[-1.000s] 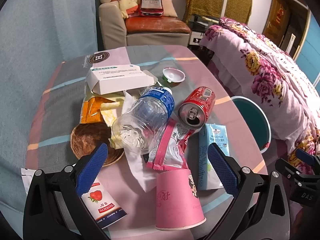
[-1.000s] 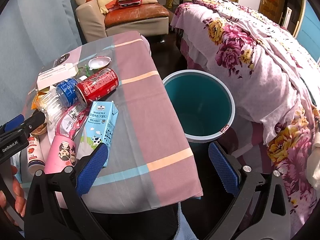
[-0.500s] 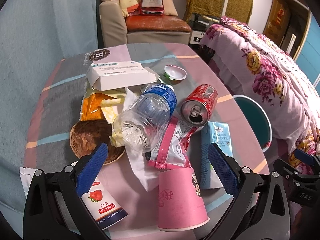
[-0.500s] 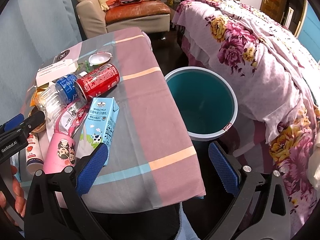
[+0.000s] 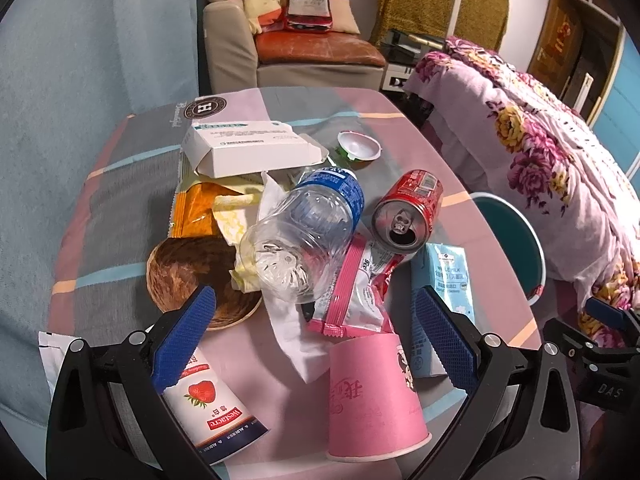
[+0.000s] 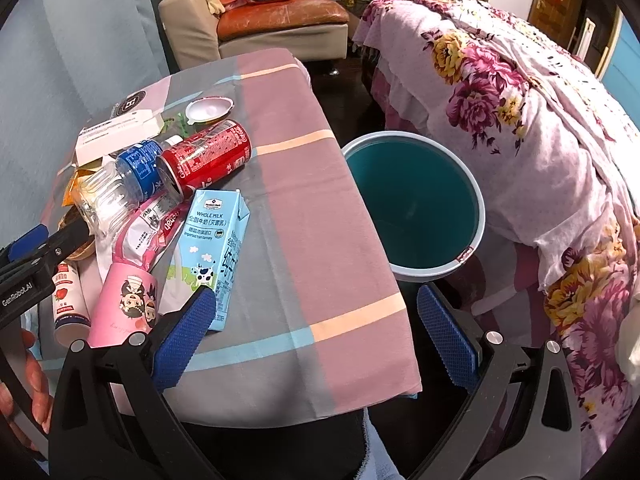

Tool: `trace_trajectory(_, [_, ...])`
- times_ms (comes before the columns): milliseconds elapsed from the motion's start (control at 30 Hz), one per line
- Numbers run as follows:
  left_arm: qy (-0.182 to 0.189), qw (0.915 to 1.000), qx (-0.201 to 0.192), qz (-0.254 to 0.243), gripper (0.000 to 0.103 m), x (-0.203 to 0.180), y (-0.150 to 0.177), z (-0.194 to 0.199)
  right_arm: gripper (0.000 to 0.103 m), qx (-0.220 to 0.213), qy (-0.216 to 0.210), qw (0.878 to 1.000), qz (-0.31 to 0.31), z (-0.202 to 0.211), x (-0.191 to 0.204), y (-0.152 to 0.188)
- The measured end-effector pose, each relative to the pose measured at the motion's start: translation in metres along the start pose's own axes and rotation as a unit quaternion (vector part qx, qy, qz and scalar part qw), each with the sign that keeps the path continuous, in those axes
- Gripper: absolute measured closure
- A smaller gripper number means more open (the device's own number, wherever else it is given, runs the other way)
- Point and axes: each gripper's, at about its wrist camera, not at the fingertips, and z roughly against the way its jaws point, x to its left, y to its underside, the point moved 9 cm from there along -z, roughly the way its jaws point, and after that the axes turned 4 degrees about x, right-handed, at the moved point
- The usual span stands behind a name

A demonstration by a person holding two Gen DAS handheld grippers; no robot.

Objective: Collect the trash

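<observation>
My left gripper (image 5: 312, 320) hangs over the near edge of the table (image 6: 304, 216), jaws spread wide, nothing between them. Right below it sits the pink cup (image 5: 372, 392), tipped on its side with the rim toward me. My right gripper (image 6: 312, 328) is just as wide apart and empty, looking past the table corner at the teal bin (image 6: 416, 204) on the floor between table and bed.

The trash is all heaped on the left half of the table: clear bottle (image 5: 304, 236) lying across a tissue (image 5: 292, 332), red can (image 5: 408, 212) beside it with its mouth toward me, pink wrapper (image 5: 352, 296) under both, milk carton (image 6: 216, 256) flat on the cloth, yogurt cup (image 5: 208, 408) at my left finger.

I reckon the cup is the easy first take: light, thin paper, so it will crush if I squeeze hard. Pinch across the wall near the rim, gently. The bottle looks empty and slick, likely to roll; grab it mid-body. The can is stiffer, take it across the sides. The wrapper is limp, so pinch an edge.
</observation>
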Motion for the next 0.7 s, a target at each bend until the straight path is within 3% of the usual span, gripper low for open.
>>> trace_trajectory(400, [0.013, 0.9998, 0.009, 0.008, 0.003, 0.008, 0.005, 0.002, 0.006, 0.018, -0.002, 1.000, 0.011, -0.004, 0.015, -0.001])
trace_trajectory(700, [0.000, 0.9968, 0.044, 0.067, 0.003, 0.067, 0.025, 0.008, 0.006, 0.042, -0.034, 0.998, 0.023, -0.011, 0.039, -0.008])
